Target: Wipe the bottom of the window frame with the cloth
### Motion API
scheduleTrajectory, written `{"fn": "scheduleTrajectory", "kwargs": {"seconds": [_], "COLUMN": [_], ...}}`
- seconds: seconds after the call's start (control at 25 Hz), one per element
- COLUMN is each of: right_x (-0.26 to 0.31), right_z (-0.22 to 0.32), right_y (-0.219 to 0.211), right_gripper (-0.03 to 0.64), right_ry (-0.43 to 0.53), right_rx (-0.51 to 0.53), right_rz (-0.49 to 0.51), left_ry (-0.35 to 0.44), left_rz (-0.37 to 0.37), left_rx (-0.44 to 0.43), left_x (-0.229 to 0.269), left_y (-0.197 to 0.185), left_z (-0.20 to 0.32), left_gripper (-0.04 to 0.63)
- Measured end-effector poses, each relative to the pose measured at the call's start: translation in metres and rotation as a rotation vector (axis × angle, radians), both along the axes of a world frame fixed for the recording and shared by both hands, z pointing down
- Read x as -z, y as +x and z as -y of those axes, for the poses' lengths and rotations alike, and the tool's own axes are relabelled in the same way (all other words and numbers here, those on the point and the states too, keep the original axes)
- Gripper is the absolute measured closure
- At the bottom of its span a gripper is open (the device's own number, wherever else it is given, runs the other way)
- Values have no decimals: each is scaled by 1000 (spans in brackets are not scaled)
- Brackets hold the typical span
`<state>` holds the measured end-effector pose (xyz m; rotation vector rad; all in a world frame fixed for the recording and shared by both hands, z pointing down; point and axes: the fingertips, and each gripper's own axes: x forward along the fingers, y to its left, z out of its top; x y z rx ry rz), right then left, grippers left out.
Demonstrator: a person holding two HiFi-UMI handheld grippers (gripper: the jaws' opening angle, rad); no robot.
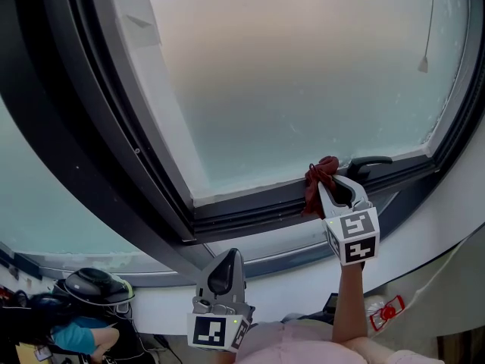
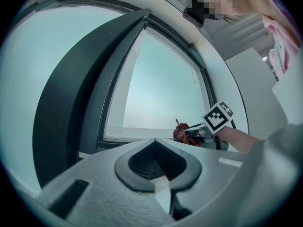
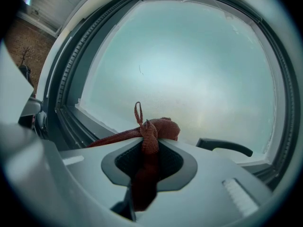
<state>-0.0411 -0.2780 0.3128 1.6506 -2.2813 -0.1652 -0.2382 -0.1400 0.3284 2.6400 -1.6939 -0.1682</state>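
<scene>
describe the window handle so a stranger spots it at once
From the frosted pane, go down to its bottom frame. Near the right corner, right of the red cloth in the right gripper, sits the handle: a slim black lever.

black handle (image 1: 371,161): right | dark rounded object (image 1: 95,284): lower left | red-white tag (image 1: 387,310): lower right

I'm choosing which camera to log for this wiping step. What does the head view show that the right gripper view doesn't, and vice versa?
Head view only: the left gripper, held low beneath the window frame. Right gripper view only: the right gripper with its jaws closed on the red cloth, which runs back between them. Both: the cloth bunched at the window frame's bottom, beside the black handle.
</scene>
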Motion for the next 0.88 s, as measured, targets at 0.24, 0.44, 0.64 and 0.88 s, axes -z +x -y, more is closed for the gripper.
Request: {"fn": "scheduleTrajectory", "kwargs": {"seconds": [0.24, 0.44, 0.64, 0.88], "right_x": [6, 48, 60, 17], "right_z": [0, -31, -69, -81], "right_y": [-5, -71, -177, -255], "right_gripper": [538, 538, 538, 538], "right_ry": [18, 157, 194, 96], "right_rx": [-52, 142, 394, 522], "right_rz": [-103, 89, 86, 33], "left_ry": [14, 15, 13, 6], "left_rz": [-6, -10, -16, -23], "left_rx": [21, 56, 72, 76], "left_x": [4, 3, 0, -3], "left_y": [-12, -32, -46, -63], "left_z": [-10, -21, -32, -41], "left_gripper": [601, 601, 601, 601]}}
